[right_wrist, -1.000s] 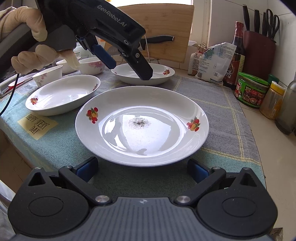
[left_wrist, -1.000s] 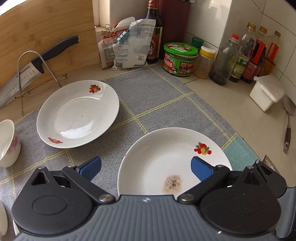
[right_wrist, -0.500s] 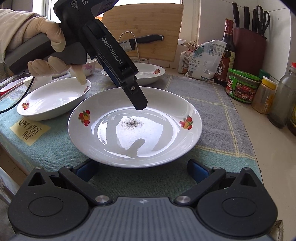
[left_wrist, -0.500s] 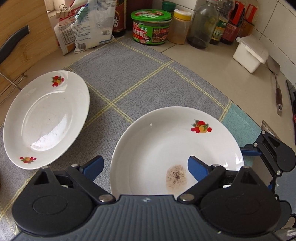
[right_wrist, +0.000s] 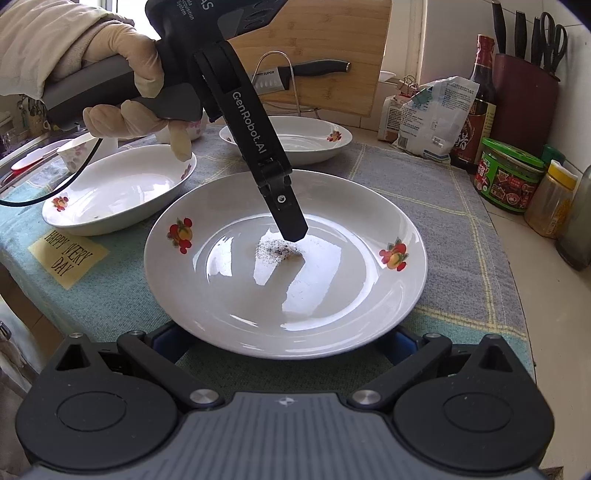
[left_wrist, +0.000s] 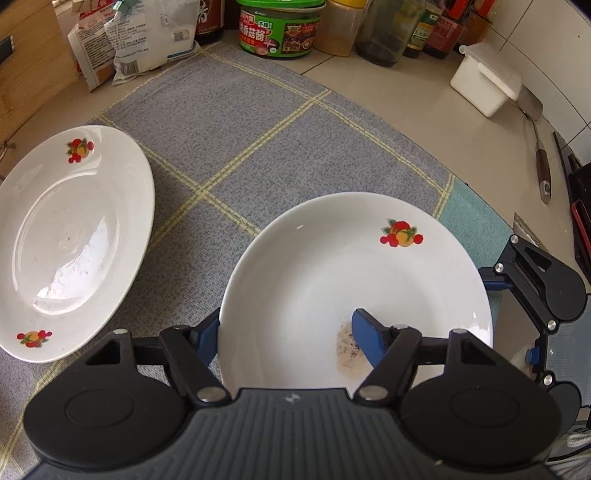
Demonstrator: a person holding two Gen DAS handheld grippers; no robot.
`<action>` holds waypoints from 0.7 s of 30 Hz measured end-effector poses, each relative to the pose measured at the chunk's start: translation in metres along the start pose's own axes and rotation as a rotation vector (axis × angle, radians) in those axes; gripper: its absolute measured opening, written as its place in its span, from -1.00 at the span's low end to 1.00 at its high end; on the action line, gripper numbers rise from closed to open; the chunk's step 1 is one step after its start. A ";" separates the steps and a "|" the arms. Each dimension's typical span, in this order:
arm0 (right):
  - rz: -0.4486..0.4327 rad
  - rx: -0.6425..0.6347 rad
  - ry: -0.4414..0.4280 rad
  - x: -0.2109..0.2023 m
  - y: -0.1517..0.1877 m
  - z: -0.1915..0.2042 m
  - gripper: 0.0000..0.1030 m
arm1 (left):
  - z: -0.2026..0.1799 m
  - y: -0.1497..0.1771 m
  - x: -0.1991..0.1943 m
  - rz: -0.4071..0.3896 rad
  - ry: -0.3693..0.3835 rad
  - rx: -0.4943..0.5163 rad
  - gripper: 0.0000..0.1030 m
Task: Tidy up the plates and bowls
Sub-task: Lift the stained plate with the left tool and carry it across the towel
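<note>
A white plate (left_wrist: 332,280) with fruit prints and a speck-covered stain lies on the grey checked cloth (left_wrist: 258,122). My left gripper (left_wrist: 286,325) points steeply down over it. Its jaws are closing with the plate's near-left rim between them: one finger stands outside the rim, the other inside by the stain. The pads do not clamp the rim. In the right wrist view the inner fingertip (right_wrist: 288,218) hovers at the stain on the plate (right_wrist: 332,295). My right gripper (right_wrist: 286,343) stands open at the plate's near edge, holding nothing. A second plate (left_wrist: 74,236) lies to the left.
A deeper dish (right_wrist: 118,184) and small floral bowls (right_wrist: 74,151) sit at the left. A knife (right_wrist: 295,74) rests on a rack before a cutting board. Bags (left_wrist: 140,40), a green jar (left_wrist: 277,29), bottles, a white box (left_wrist: 484,81) and a spatula (left_wrist: 539,158) line the counter.
My left gripper tipped downward and sank onto the stained plate. Its jaws narrowed, one finger now inside the plate and one outside the rim. The right gripper stayed put.
</note>
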State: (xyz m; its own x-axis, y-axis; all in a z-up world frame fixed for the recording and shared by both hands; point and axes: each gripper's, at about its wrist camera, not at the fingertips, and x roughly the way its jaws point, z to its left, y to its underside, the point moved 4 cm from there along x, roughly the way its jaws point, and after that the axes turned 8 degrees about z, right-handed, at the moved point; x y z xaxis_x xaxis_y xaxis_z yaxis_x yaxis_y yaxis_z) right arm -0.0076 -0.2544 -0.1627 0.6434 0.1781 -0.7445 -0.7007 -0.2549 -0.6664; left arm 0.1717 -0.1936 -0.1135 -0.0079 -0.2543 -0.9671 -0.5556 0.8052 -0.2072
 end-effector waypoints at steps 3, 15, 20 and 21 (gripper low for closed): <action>0.006 0.001 0.000 0.000 -0.001 0.000 1.00 | 0.000 -0.003 0.001 0.009 0.006 0.017 0.37; 0.046 0.013 0.011 0.001 -0.006 0.001 1.00 | -0.001 -0.005 0.003 0.026 0.007 0.040 0.37; 0.056 0.025 0.016 -0.002 -0.008 -0.002 1.00 | -0.003 -0.007 -0.004 0.007 0.007 0.047 0.37; 0.056 0.026 0.016 -0.002 -0.009 -0.004 1.00 | -0.004 -0.009 -0.005 0.004 0.006 0.051 0.37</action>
State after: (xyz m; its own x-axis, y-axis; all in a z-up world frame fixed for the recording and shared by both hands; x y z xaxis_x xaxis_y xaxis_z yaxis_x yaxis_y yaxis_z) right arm -0.0020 -0.2560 -0.1550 0.6075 0.1495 -0.7801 -0.7432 -0.2394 -0.6247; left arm 0.1737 -0.2014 -0.1062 -0.0149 -0.2543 -0.9670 -0.5125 0.8323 -0.2110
